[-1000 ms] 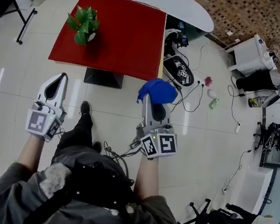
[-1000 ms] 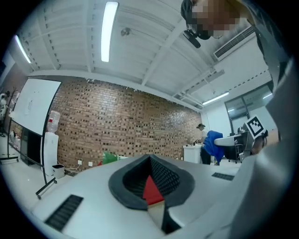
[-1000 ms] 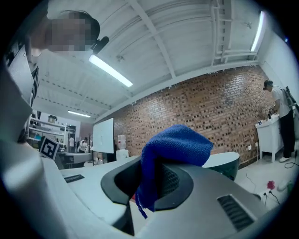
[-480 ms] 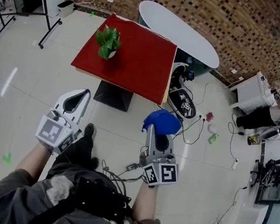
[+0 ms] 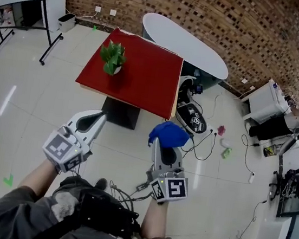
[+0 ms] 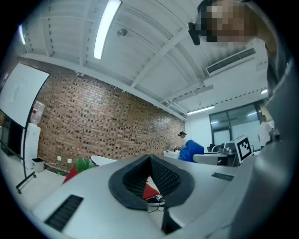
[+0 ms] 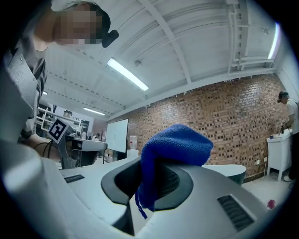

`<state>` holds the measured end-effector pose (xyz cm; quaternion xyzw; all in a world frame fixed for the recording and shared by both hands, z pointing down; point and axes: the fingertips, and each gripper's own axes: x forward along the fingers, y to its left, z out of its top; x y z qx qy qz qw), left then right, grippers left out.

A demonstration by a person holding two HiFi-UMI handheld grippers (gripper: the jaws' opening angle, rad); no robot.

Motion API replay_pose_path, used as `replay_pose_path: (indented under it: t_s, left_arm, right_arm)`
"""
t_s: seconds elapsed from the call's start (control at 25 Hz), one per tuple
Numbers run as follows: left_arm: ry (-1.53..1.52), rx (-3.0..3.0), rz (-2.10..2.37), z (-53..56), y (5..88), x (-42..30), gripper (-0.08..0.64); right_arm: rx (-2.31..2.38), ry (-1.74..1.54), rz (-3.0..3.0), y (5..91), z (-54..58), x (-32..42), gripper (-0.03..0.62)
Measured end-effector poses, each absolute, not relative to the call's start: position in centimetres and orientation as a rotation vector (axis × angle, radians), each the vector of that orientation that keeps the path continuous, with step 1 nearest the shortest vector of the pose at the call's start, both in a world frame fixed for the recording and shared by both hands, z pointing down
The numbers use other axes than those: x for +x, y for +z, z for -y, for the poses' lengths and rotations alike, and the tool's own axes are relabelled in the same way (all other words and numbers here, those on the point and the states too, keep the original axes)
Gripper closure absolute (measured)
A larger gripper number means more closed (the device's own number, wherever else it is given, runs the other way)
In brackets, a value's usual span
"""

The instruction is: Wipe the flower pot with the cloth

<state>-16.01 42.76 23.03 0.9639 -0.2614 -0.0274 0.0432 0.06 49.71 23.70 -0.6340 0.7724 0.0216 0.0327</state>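
Left gripper, right gripper with cloth, both higher than before.

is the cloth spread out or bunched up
Bunched up: the blue cloth is pinched in the jaws of the right gripper and mounds over them.

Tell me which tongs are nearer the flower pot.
Left. The left tongs, shut and empty, are short of the red table, almost straight in line with the flower pot. The right tongs, clamping the blue cloth, are farther off to its right.
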Motion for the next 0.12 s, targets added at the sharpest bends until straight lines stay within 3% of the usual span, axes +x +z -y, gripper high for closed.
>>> replay_pose_path:
  t_s: [0.12]
  left_arm:
    - [-0.097,2.972,0.719,-42.71,22.01,-15.77,0.537]
  right_arm:
    - [-1.926,0.069,-2.366,22.75,-48.76,-0.38,0.515]
